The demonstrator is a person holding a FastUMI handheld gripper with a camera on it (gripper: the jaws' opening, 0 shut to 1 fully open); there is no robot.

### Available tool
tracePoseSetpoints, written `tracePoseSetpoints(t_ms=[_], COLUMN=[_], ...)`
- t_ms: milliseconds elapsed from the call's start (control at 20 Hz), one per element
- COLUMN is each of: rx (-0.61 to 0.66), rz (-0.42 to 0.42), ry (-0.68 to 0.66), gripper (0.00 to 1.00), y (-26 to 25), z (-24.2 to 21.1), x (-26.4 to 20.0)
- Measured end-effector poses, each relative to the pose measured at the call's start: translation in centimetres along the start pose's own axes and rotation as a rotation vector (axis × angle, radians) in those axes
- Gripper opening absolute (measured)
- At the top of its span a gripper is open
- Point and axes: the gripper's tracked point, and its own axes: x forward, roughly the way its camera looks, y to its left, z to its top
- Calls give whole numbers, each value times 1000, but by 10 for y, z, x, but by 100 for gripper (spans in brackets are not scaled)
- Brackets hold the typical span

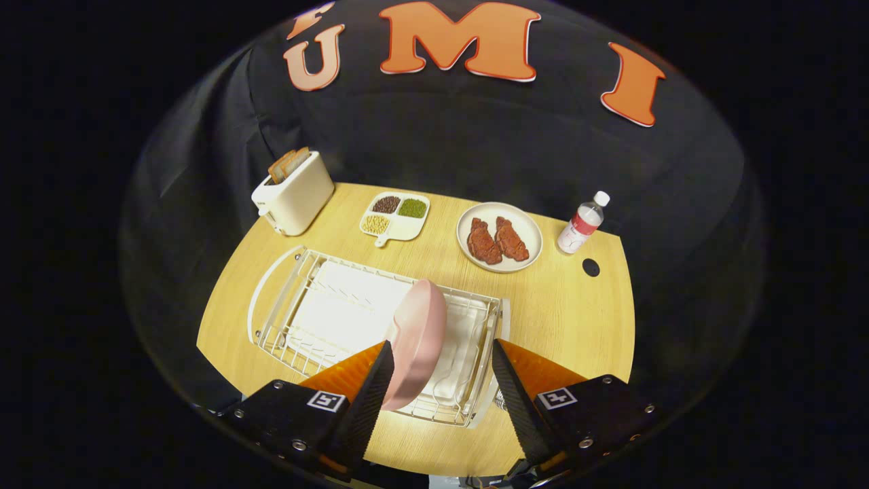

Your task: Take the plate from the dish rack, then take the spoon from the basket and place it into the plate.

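Observation:
A pink plate (415, 339) stands on edge in the white wire dish rack (305, 319) on the wooden table. My gripper (441, 370) hovers above the rack's near right part with its fingers wide apart. The plate's lower rim sits just inside the left finger (370, 401), and the right finger (512, 394) is well clear of it. Nothing is held. Part of a metal mesh basket (500, 401) peeks out beside the right finger, and I cannot make out a spoon.
Beyond the rack stand a cream toaster (293, 193) with bread slices, a divided white dish (395, 216) of beans, a white plate (500, 236) with two pieces of meat, and a water bottle (581, 225). Bare tabletop (577, 319) lies right of the rack.

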Motion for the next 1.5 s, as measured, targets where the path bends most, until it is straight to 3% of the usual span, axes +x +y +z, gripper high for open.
tracePoseSetpoints(t_ms=[100, 250, 500, 550, 650, 850, 1300, 1500], rx=[4, 4, -2, -17, -33, -34, -117, -113], rz=[10, 3, -21, -49, -68, -111, -221, -165], ry=[51, 146, 253, 252, 255, 223, 174, 167], gripper=[87, 70, 52, 36, 29, 22, 22, 15], y=[3, 2, 12, 9, 9, 0, -5, 6], z=[0, -8, -20, -18, -19, -10, 10, 9], x=[17, 34, 57, 55, 58, 50, 28, 17])
